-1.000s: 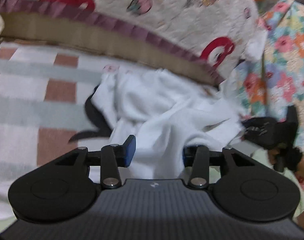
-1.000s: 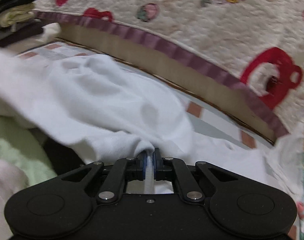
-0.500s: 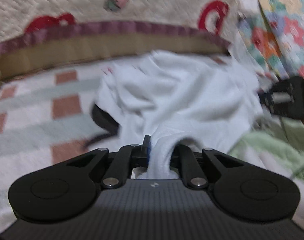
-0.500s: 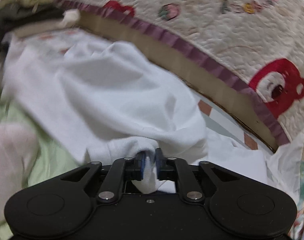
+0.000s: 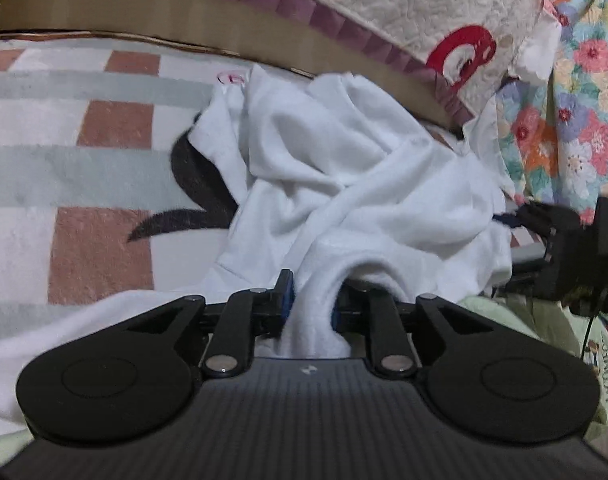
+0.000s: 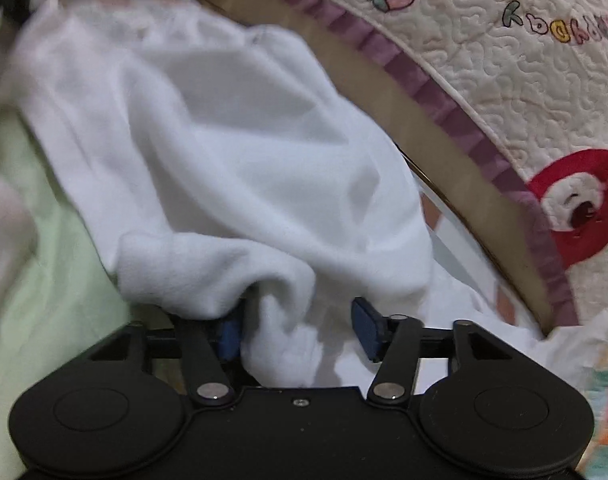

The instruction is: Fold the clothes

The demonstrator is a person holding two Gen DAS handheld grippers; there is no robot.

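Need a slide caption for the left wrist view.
Left gripper shut on bunched white garment over checked blanket.

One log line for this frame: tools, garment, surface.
left tool: shut on white garment | right tool: open, cloth draped between fingers | garment: bunched, unfolded | surface: checked blanket

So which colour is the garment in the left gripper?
White garment; left gripper view shows it best.

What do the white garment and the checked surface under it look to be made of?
White garment: soft matte knit, perhaps fleece or cotton, with a fuzzy nap and rounded folds. Checked surface: plush, towel-like fabric, judging by its fuzzy matte pile. Neither fibre can be confirmed.
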